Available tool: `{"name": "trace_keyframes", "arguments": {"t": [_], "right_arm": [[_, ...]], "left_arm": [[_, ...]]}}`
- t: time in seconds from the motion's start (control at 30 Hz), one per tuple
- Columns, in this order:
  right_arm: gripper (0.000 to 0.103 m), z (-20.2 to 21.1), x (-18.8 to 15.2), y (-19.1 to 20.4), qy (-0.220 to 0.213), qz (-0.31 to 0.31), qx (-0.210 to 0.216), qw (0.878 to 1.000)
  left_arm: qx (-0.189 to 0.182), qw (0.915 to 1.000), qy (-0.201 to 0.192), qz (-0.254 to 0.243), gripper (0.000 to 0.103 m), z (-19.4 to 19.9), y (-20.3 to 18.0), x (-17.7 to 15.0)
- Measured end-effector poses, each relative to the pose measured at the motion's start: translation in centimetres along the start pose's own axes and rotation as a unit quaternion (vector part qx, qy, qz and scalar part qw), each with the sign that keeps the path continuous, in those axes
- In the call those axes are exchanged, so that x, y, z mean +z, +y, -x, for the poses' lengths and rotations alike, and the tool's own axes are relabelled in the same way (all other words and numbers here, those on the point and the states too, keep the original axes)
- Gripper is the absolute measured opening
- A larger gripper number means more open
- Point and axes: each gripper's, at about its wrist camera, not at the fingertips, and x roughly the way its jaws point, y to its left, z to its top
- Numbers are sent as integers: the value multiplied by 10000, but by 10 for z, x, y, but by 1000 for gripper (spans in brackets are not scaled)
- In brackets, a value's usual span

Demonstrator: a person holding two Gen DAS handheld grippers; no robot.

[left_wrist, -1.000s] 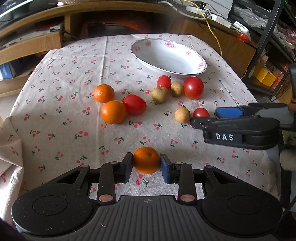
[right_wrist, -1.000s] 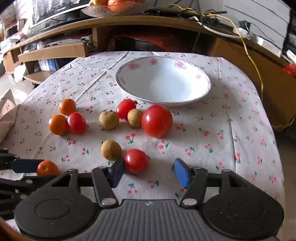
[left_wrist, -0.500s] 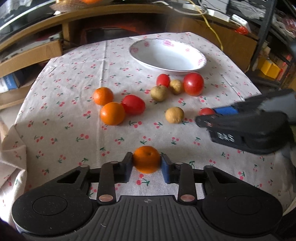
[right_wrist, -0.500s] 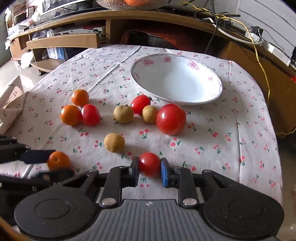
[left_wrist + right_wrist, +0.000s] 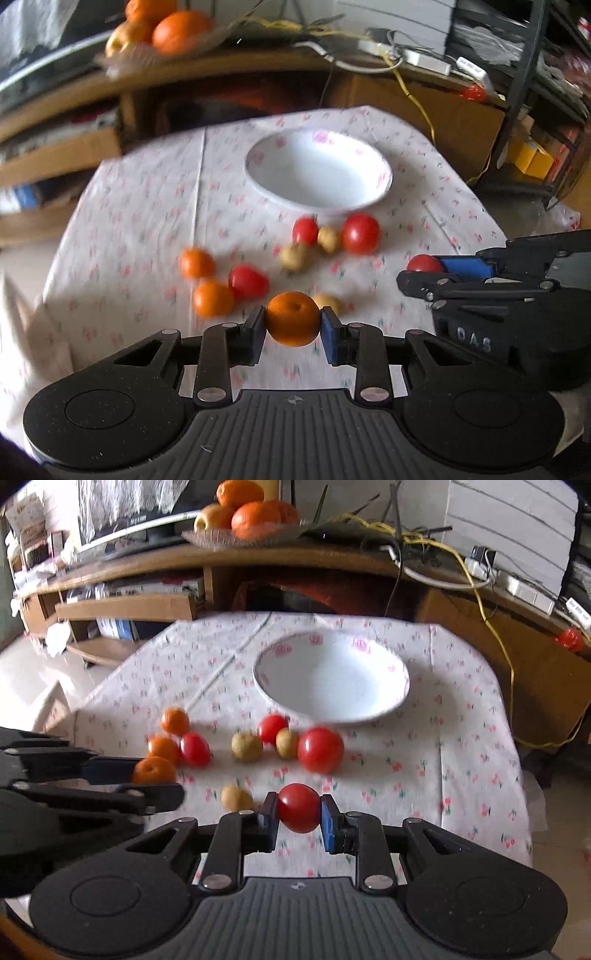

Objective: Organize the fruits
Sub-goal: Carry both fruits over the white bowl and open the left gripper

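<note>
My left gripper (image 5: 293, 325) is shut on a small orange (image 5: 293, 318), held up off the cloth. My right gripper (image 5: 299, 814) is shut on a small red tomato (image 5: 299, 808), also lifted. From the left wrist, the right gripper (image 5: 424, 271) shows at the right with that tomato (image 5: 424, 263). A white flowered bowl (image 5: 400, 698) sits empty at the far side of the table. Two oranges (image 5: 162, 748), several tomatoes (image 5: 320, 749) and several small brown fruits (image 5: 246, 746) lie on the cloth between the bowl and me.
The table wears a white cloth with red cherries (image 5: 461, 775). Behind it runs a wooden shelf unit (image 5: 147, 607) with a fruit dish (image 5: 251, 524) on top. A yellow cable (image 5: 506, 657) hangs at the right, near a dark rack (image 5: 535, 92).
The right gripper shut on the small tomato. Both grippers have lifted their fruit off the cloth, and both views now tilt up toward the bowl.
</note>
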Motion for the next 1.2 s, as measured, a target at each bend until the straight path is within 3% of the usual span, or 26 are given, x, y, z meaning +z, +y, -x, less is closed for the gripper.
{"name": "trace_keyframes", "arguments": {"t": [0.57,0.87,1.2], "right_arm": [[25,-57,63,-55,-165,-617,-178,9978],[25,-95,72,-69,-63,-630,-224,9977],[26,-111,74,-72,-14,-612,-231,9979]], "left_arm": [[-189,9995,-133,202,39,-69,-1,82],[-77,9998,30,183,38,-106,1,98],[1,9998,104,189,38,-117,2,99]]}}
